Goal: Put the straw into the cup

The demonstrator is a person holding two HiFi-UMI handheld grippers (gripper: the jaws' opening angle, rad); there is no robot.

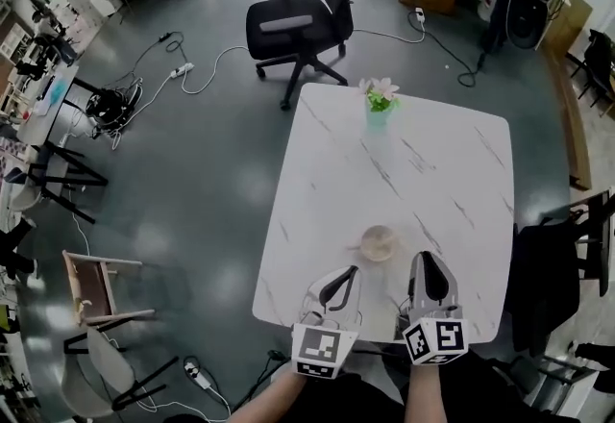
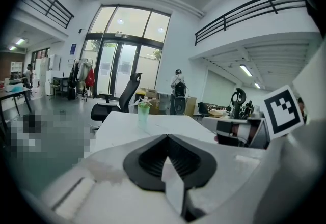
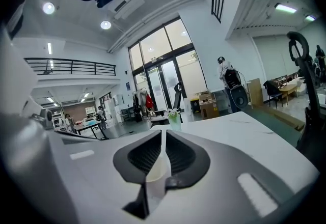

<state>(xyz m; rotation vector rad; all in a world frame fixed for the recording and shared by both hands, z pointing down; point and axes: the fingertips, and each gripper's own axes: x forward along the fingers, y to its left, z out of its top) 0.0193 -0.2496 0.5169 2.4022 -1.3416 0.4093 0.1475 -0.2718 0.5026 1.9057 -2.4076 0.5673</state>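
Nearest the person, on the near side of the cup (image 1: 378, 242), both grippers are held side by side above the edge of the white marbled surface (image 1: 452, 171), pointing toward the cup. The right gripper (image 1: 429, 260) has its jaws closed almost together on a thin white straw (image 3: 159, 167). The straw lies along the seam between the pads with its wider end toward the camera, so this hand looks like the one that will carry it to the cup. The left gripper (image 1: 352, 271) also has its jaws closed, pinching a pale strip (image 2: 173, 182) of flat, translucent material. It may be a wrapper or part of the straw's covering, but the views do not show which. Pinching it there would keep it clear of the cup's mouth. The cup stands upright on the surface just beyond the tips of both grippers, slightly nearer the left one. Its open top faces up, which suits a straw lowered from above. No straw can be seen standing in it, so the insertion appears not yet done. Well beyond the cup, near the far edge, a small green vase of flowers (image 1: 378, 109) stands clear of the working area. Farther still, off the surface, a black office chair (image 1: 298, 22) stands on the floor.
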